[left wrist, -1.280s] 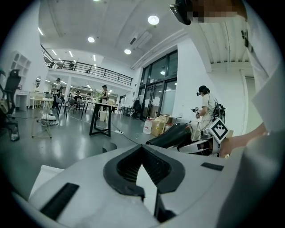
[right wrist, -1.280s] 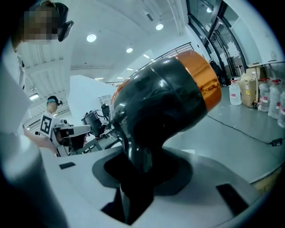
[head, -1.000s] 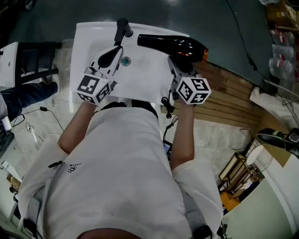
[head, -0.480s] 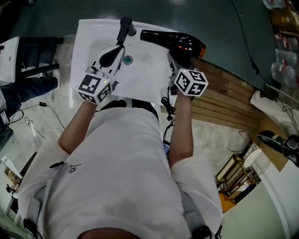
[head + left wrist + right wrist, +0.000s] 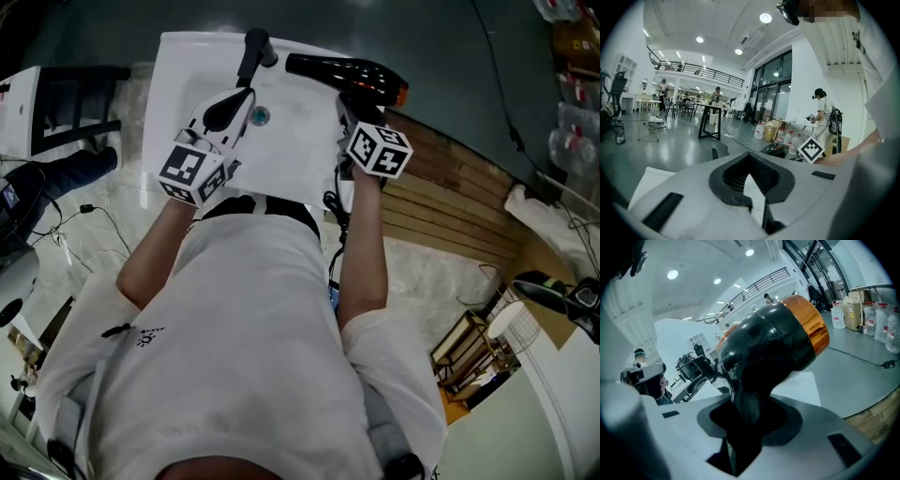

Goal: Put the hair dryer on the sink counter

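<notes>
Item one: we record a black hair dryer (image 5: 342,72) with an orange band at its rear end. It lies crosswise over the far right part of the desk (image 5: 178,70), with its nozzle pointing toward the tap (image 5: 251,49). We cannot tell whether its body touches the desk surface or hangs just above it.

Item two: the right gripper (image 5: 350,103) is closed on the hair dryer's handle. In the right gripper view the dark handle fills the space between the jaws, and the glossy body rises above them. The marker cube (image 5: 380,150) of this gripper sits at the desk's near right edge.

Item three: the left gripper (image 5: 240,101) is over the basin, near the tap and just beside the drain (image 5: 260,116). Its jaws are drawn narrow, with only a thin sliver of white showing between them. We see nothing held there.

Item four: the desk is a white slab with a shallow basin. The black tap stands at its far edge and the round drain lies below it.

Item five: we note these surroundings.
- Wooden boards (image 5: 450,183) lie to the right of the desk.
- A black cable (image 5: 332,208) hangs by the right forearm.
- Pale stone floor (image 5: 422,272) lies below.
- The left gripper view shows a large lit hall beyond the desk, with a dark table (image 5: 708,121) and a standing person (image 5: 824,117).
</notes>
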### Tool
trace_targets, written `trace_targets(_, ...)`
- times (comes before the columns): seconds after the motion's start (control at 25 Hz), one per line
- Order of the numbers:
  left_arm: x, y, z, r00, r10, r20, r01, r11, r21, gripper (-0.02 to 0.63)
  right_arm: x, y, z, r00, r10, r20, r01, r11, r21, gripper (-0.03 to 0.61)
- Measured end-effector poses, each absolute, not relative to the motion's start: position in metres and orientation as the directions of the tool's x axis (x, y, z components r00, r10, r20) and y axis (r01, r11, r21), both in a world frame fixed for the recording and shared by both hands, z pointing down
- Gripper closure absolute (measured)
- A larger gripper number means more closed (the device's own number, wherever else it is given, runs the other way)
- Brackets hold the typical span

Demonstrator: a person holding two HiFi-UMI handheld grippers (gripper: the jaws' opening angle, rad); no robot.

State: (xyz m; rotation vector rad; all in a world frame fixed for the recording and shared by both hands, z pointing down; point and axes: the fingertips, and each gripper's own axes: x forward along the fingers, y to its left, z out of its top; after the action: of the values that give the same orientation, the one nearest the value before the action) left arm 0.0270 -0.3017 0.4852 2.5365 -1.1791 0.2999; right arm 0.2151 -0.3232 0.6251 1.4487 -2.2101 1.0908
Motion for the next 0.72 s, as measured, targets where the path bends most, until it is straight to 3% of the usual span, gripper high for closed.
trace_targets(0.72, 0.028, -0.3, 0.49, 0.629, -0.701, 0.337, -0.775, -0.598, 0.202, 0.612, 0.218, -0.327, 0.668, -0.405, -0.604, 0.686, -0.9, 0.133, -0.415, 0.433)
